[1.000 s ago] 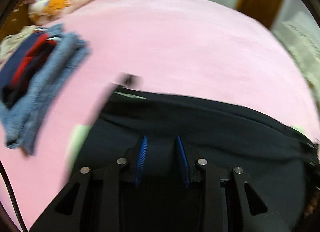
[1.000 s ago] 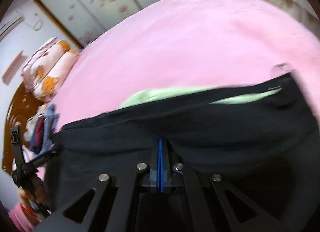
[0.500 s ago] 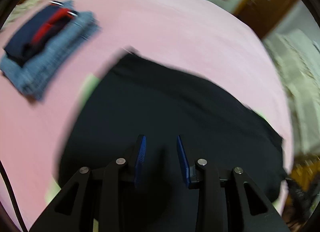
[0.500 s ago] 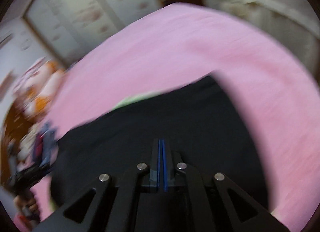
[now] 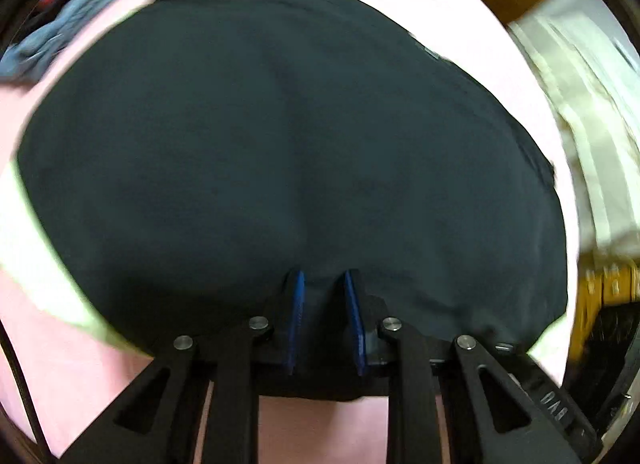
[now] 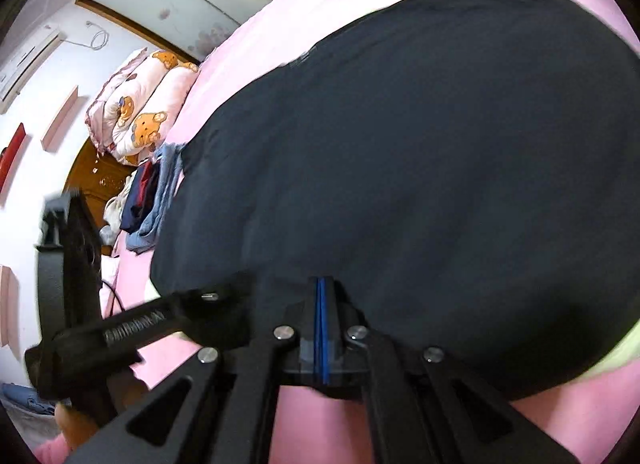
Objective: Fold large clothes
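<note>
A large dark navy garment (image 5: 288,136) lies spread on a pink bed (image 5: 60,352); it also fills the right wrist view (image 6: 420,168). A pale green layer (image 5: 24,232) shows under its left edge. My left gripper (image 5: 324,284) sits at the garment's near hem, its blue pads apart with cloth between them. My right gripper (image 6: 321,288) is at the same near hem, pads pressed together on the fabric. The left gripper (image 6: 132,324) shows in the right wrist view, at the left.
A stack of folded clothes, denim and red-navy (image 5: 60,12), lies at the bed's far left, also in the right wrist view (image 6: 148,200). Bear-print pillows (image 6: 140,112) sit by a wooden headboard (image 6: 96,176). White curtain (image 5: 592,112) hangs right of the bed.
Both grippers have pulled back toward the near edge of the bed and dropped low. The garment's raised fold has been laid down flat, so it now covers most of both views.
</note>
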`<action>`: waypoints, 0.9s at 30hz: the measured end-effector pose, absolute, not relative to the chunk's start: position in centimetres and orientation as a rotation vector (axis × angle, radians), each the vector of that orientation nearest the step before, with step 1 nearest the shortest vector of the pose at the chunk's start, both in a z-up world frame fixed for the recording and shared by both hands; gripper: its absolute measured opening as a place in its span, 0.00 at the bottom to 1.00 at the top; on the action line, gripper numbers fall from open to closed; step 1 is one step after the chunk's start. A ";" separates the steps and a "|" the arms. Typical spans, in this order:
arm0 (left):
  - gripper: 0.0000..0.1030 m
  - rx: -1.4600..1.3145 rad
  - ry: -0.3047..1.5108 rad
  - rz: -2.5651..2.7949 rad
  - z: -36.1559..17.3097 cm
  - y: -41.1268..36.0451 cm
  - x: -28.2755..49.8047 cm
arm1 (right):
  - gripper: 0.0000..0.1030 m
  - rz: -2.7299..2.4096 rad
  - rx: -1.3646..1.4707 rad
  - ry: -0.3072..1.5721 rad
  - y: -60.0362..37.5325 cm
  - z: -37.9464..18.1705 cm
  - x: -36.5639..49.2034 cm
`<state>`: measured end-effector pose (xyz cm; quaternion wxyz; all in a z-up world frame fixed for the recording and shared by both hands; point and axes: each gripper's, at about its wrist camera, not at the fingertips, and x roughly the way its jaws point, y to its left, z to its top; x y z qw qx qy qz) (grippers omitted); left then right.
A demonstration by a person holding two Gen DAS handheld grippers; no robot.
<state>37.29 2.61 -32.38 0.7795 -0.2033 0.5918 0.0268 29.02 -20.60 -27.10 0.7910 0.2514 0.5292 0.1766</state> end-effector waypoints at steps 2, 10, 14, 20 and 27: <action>0.20 -0.416 1.263 0.148 -32.3 4.0 37.0 | 0.00 0.306 0.516 1.139 -23.3 -27.2 28.9; 0.02 -0.377 1.238 0.410 -32.9 11.8 35.0 | 0.00 -0.006 0.504 1.083 -36.8 -26.2 26.4; 0.02 -0.489 1.238 0.510 -32.2 14.0 34.3 | 0.01 -0.208 0.365 1.113 -39.4 -24.9 26.8; 0.11 -0.542 1.242 0.524 -30.5 14.6 32.8 | 0.01 -0.127 0.466 1.009 -36.9 -20.7 30.6; 0.32 -0.613 1.224 0.545 -28.8 15.4 31.7 | 0.01 0.127 0.425 0.980 -26.8 -18.4 37.1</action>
